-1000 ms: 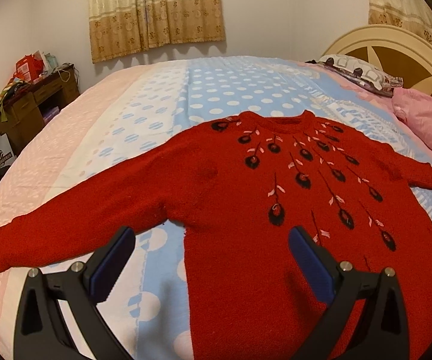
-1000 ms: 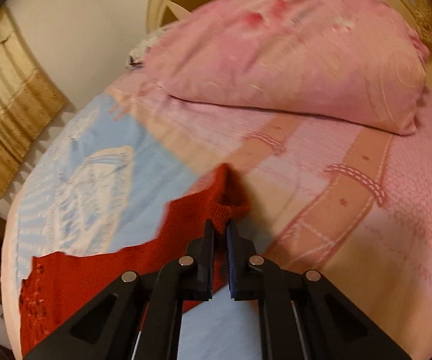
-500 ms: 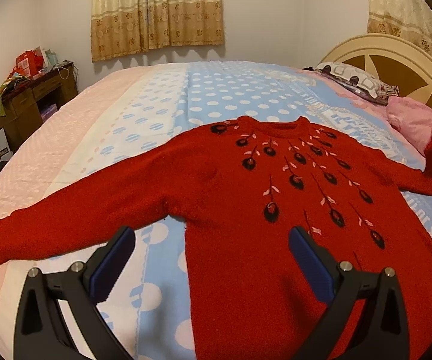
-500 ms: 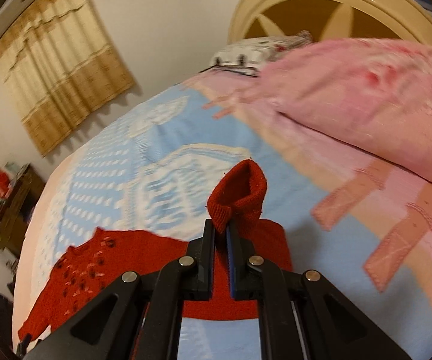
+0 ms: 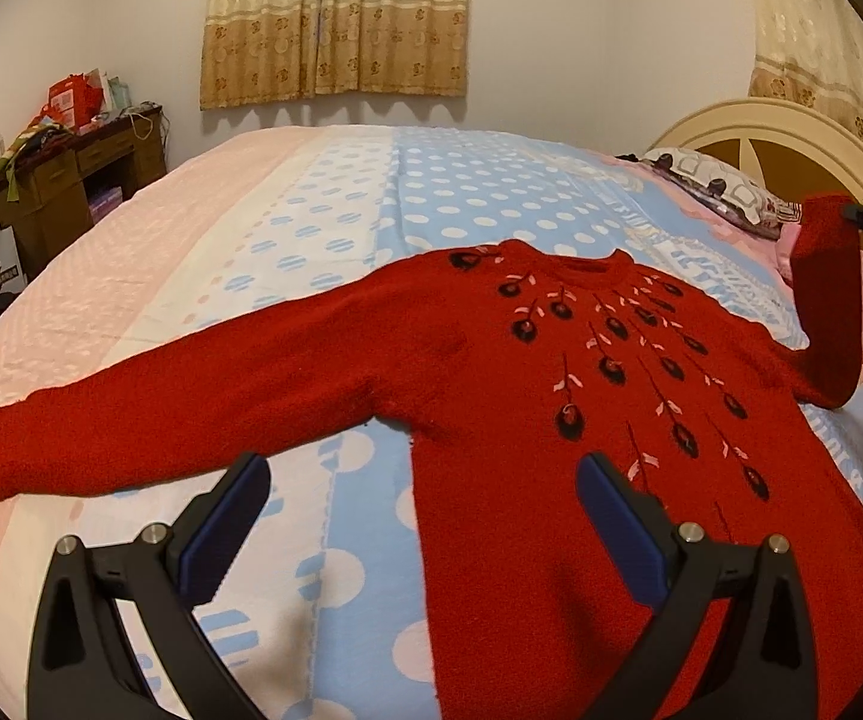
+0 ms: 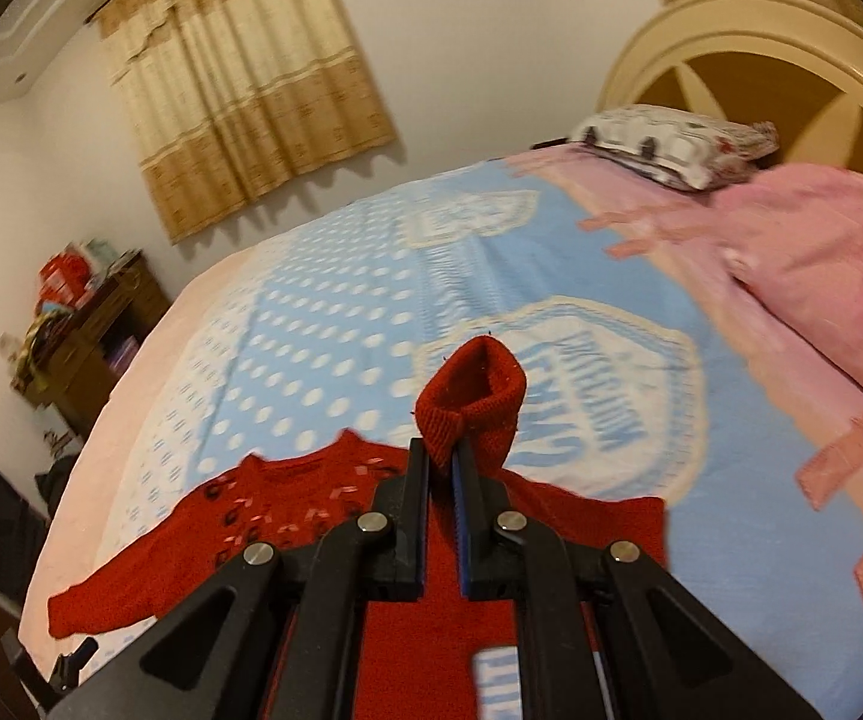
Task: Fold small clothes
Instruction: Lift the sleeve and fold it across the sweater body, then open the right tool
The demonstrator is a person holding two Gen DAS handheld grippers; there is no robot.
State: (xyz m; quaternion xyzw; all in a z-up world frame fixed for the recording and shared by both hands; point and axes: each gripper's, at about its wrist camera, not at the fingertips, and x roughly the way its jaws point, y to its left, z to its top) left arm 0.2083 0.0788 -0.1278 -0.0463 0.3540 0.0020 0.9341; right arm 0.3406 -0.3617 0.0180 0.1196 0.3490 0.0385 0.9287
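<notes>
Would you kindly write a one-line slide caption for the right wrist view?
Right gripper shut on the cuff of a red sweater, lifting its sleeve above the bed.

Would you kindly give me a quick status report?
Right gripper shut on sweater cuff, sleeve lifted. Left gripper open, above sweater flat on bed. Nothing in the way.

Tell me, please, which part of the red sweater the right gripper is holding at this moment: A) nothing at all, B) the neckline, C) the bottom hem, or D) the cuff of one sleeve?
D: in the right wrist view the right gripper is shut on the ribbed cuff, and in the left wrist view that sleeve stands lifted off the bed while the rest of the red sweater lies flat.
</notes>
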